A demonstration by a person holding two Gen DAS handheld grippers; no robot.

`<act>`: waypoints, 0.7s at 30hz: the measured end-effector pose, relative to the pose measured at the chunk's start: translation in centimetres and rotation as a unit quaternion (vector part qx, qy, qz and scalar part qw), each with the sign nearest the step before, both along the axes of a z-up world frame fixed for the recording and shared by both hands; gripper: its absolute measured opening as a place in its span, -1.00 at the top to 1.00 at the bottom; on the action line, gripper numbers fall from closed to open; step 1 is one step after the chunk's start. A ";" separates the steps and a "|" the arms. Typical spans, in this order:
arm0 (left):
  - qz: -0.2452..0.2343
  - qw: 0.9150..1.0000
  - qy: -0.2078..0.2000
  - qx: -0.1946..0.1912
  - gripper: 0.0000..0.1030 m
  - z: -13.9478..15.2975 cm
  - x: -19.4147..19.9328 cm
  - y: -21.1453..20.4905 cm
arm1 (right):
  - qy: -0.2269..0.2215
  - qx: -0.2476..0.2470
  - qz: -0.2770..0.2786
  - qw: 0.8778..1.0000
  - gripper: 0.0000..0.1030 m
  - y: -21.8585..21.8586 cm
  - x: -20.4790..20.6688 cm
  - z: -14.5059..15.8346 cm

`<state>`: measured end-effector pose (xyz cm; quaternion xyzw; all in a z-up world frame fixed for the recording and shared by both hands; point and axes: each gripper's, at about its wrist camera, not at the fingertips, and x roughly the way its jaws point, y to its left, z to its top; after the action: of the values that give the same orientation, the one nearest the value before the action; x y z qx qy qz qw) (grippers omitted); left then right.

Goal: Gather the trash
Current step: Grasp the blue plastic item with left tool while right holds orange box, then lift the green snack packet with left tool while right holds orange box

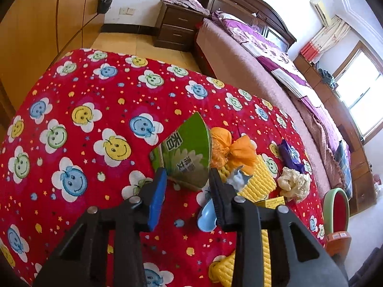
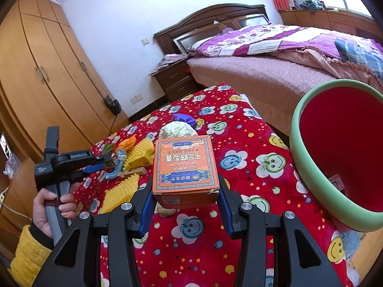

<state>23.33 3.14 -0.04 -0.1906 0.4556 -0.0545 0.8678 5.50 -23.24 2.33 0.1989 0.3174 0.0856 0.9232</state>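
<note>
- Our right fingers [image 2: 148,205] pinch an orange box [image 2: 185,165] by its sides, above the red smiley-flower tabletop [image 2: 251,167].
- Our left fingers [image 1: 156,198] stand on either side of a green paper wedge carton [image 1: 185,153] lying on the tabletop; we cannot tell whether the pads press it.
- The green-rimmed bin [image 2: 308,167], red inside, stands at the tabletop's right edge; one small orange label shows low on its inner wall.
- The box is orange with a blue ornate border and printed characters.
</note>
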 end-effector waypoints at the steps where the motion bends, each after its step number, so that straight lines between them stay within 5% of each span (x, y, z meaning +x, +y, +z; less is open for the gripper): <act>1: 0.003 1.000 0.000 0.001 0.20 0.1 0.0 0.1 | -0.001 -0.001 0.000 1.000 0.07 0.1 -0.1 0.1; 4: 0.022 0.999 -0.002 0.034 -0.15 0.2 0.6 0.1 | 0.000 -0.002 -0.003 1.000 0.07 0.0 -0.4 0.1; 21: 0.026 0.995 0.004 0.093 -0.15 -1.2 3.7 0.2 | 0.012 0.000 -0.009 1.000 0.07 -0.8 0.2 -0.6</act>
<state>27.01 3.34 -1.26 -0.1211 0.4573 0.0115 0.8809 5.67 -24.04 1.74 0.2024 0.3268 0.0751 0.9201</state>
